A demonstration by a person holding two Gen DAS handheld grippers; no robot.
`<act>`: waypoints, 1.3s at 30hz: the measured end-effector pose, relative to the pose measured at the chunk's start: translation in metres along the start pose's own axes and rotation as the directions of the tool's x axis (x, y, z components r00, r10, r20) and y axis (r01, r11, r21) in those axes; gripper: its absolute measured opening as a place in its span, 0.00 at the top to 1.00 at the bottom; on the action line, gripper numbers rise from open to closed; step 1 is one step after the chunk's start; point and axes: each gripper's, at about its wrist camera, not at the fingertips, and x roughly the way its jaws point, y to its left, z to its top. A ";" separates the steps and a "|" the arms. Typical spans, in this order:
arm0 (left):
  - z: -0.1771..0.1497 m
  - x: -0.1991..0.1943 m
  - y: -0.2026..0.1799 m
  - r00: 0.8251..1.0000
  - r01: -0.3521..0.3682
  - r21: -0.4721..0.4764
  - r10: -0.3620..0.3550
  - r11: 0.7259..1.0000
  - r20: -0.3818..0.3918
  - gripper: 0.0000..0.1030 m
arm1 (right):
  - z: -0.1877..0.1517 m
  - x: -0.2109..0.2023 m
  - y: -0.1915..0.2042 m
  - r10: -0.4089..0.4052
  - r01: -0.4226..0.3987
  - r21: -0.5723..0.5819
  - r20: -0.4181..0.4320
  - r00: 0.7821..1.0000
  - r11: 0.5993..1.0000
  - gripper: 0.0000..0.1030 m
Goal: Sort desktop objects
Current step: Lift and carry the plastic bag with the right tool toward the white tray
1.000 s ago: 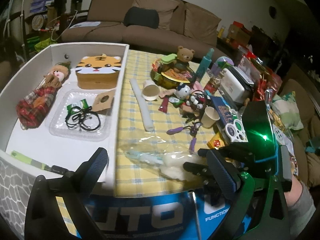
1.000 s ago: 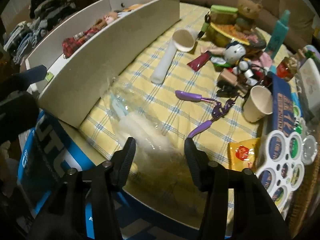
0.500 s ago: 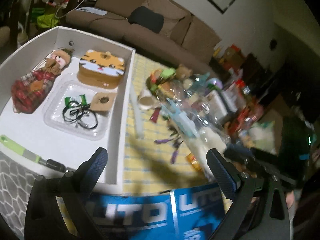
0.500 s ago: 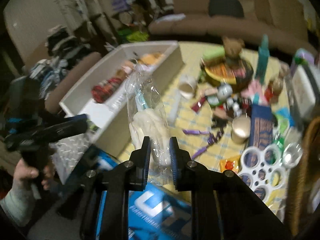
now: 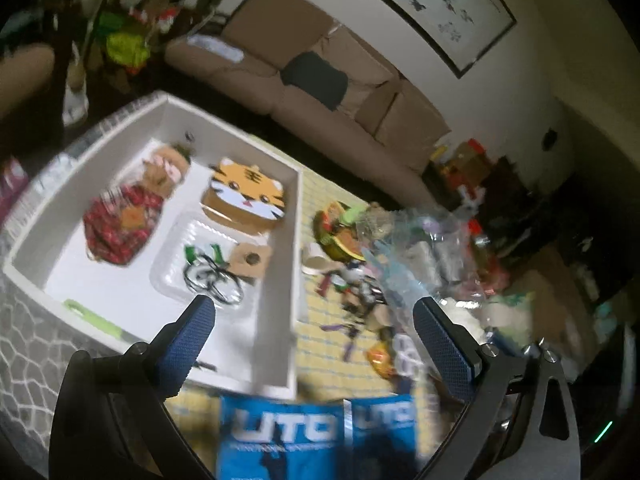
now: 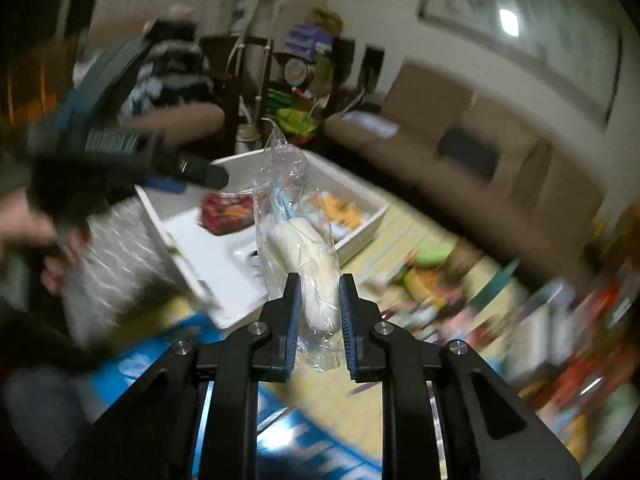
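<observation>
The right gripper point(image 6: 319, 300) is clamped on a clear plastic bag point(image 6: 294, 216) that holds a white roll-shaped item and something pale blue. The bag stands upright between the 2 blue-padded fingers point(image 6: 291, 312), lifted above the yellow checked tablecloth point(image 6: 352, 412), in front of the white storage box point(image 6: 362, 236). This view is heavily blurred.

From the left wrist camera, the left gripper point(image 5: 316, 338) is wide open and holds nothing, hovering over the near right corner of the white storage box point(image 5: 298, 240). Inside the box lie a doll in a red plaid dress point(image 5: 124, 220), a tiger-face box point(image 5: 248, 196), and a clear plastic tray point(image 5: 172, 256) with black cords, green clips and a brown card tag. A green-handled tool point(image 5: 94, 320) lies along the near wall. To the right of the box, the same clear plastic bag point(image 5: 404, 256) shows blurred above a clutter of small toys, a paper cup point(image 5: 316, 262) and purple utensils on the tablecloth point(image 5: 320, 332). A brown sofa point(image 5: 320, 80) stands behind the table.
</observation>
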 end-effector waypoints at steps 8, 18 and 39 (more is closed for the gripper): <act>0.013 0.002 0.029 0.937 0.254 -0.245 -0.301 0.936 -0.178 0.00 | -0.011 -0.023 0.133 -0.375 0.521 -0.551 0.364 0.853 0.652 0.84; 0.005 0.006 0.053 0.869 0.349 -0.426 -0.458 0.835 -0.187 0.00 | -0.031 -0.002 0.179 -0.370 0.563 -0.688 0.429 0.824 0.458 0.95; -0.021 0.086 0.051 0.846 0.134 -0.425 -0.327 0.895 -0.421 0.07 | -0.075 0.018 0.191 -0.314 0.443 -0.802 0.334 0.889 0.400 0.99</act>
